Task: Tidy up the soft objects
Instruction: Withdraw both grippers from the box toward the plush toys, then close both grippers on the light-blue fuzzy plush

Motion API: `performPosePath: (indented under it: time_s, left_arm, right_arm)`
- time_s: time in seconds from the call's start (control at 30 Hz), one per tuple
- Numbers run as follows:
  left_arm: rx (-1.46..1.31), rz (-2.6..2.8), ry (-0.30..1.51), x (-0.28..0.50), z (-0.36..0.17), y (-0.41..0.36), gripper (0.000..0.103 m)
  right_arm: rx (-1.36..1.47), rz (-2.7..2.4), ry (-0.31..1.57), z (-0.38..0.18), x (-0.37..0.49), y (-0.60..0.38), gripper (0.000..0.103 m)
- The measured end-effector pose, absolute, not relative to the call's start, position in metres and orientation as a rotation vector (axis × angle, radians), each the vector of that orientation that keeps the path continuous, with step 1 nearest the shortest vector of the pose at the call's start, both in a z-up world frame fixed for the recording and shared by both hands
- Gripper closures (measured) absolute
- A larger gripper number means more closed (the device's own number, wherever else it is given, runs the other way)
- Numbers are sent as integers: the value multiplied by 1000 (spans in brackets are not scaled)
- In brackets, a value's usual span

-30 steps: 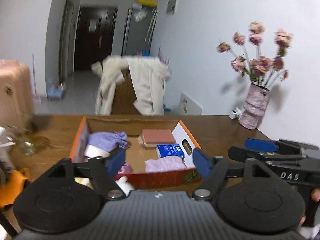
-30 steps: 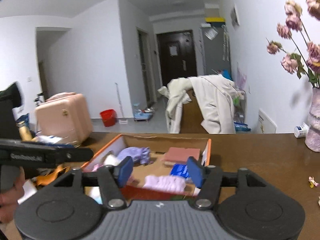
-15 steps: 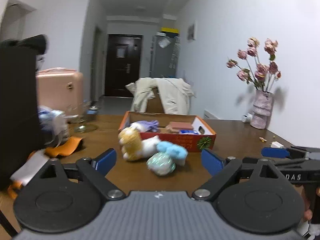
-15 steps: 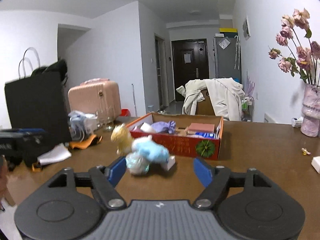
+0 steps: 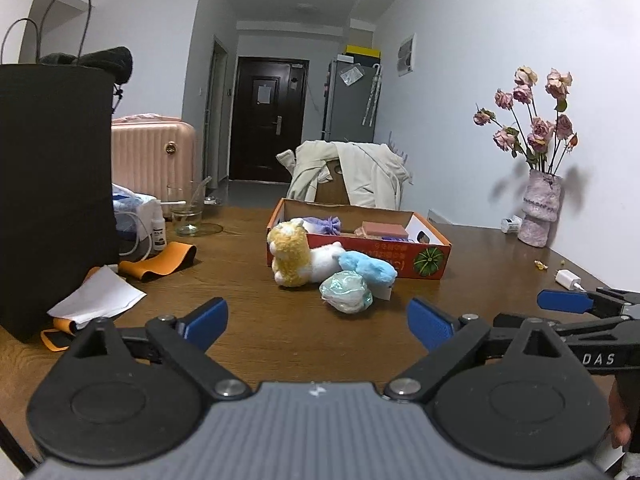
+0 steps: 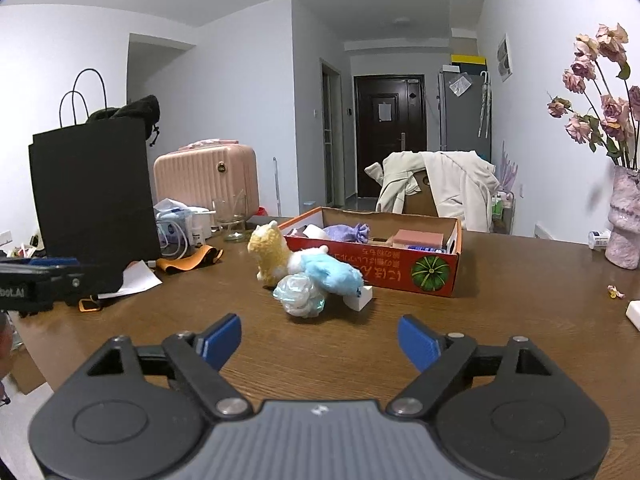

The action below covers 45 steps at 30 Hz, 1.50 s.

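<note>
Left claw: we note a grey ribbed body, two black round housings with circular recesses, black linkage arms on silver screws, and blue ribbed fingertips; right claw: we see the same build, with blue fingertips; seen from the left camera, its black side bar carries white letters "DAS".

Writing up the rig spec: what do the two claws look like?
Both match: left claw and right claw have blue ribbed pads on black linkage arms, silver pivot screws, round black hubs and a grey ribbed body. White lettering marks each side. No cables or sleeves visible.
</note>
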<state>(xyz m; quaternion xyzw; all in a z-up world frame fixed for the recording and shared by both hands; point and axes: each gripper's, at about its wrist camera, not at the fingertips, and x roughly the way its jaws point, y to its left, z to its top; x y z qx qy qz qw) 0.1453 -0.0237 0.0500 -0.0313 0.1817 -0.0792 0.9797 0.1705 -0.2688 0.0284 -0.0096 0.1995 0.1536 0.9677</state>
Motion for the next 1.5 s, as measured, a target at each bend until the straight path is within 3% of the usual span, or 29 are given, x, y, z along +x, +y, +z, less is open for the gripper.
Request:
performPosePath:
  time_s: [0.6,0.67,0.9,0.97,1.03,1.07,1.1,1.23,1.5]
  left_arm:
    - [-82,-249,490,265,20,-32,5]
    - [-89,-282,488,290,21,-36,6]
    - [-211,-389,635,393,12,-43,38]
    - [-229,-412,673,415,4,-47,44]
    - [-242,-429,709,434,-4,-50,62]
    - [-258,-445,726,441,-8,-50,66]
    - [-280,-464,739,446,-12,-50,80]
    - [-288,-483,709,446,-18,-49,82]
    - [-318,-535,601,400,25,-44,83]
  right_arm:
    - [178,344,516,-5,284,-270,19]
    - [210,338,518,-6,305,-268,24]
    - [286,376,577,-18,375,-262,37]
    - [286,397,596,-25,389,-258,50]
    - [292,403,610,-30,398,-255,65]
    - [290,400,614,-33,401,-254,67]
    - [286,402,610,-34,403,-254,68]
    - [260,395,595,-35,401,-254,79]
    - [152,417,496,7,349,-253,81]
